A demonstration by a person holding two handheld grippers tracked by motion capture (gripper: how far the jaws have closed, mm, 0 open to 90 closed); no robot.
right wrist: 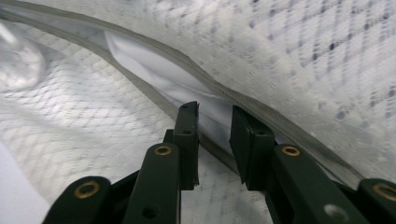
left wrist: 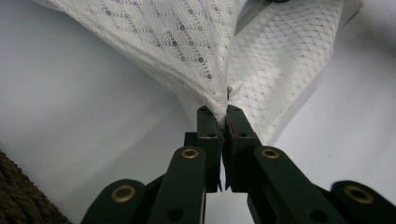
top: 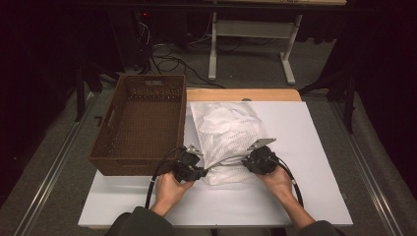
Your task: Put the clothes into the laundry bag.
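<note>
White mesh laundry bag [top: 227, 140], of perforated knit fabric in diamond and zigzag patterns, lying crumpled on the white tabletop [top: 305, 147] just right of a rectangular brown woven basket [top: 142, 123] with slotted handle cut-outs. The bag's near end faces the person, whose 2 hands come in from the bottom edge of the high view.

Left gripper [top: 196, 173]: its 2 black jaws are pressed together on a gathered corner of the bag, the mesh [left wrist: 187, 51] fanning out in folds from the pinch point; a small white tab [left wrist: 235, 86] sits just beside the jaw tips. A strip of the basket's coarse weave [left wrist: 18, 196] shows at the lower left of the left gripper view.

Right gripper [top: 252, 161]: jaws apart, a clear gap between the flat pads, which sit at the bag's grey zipper band [right wrist: 154, 51]. The band curves diagonally across the right gripper view, parted to reveal smooth white lining [right wrist: 154, 74]. The pads do not press on the fabric.
</note>
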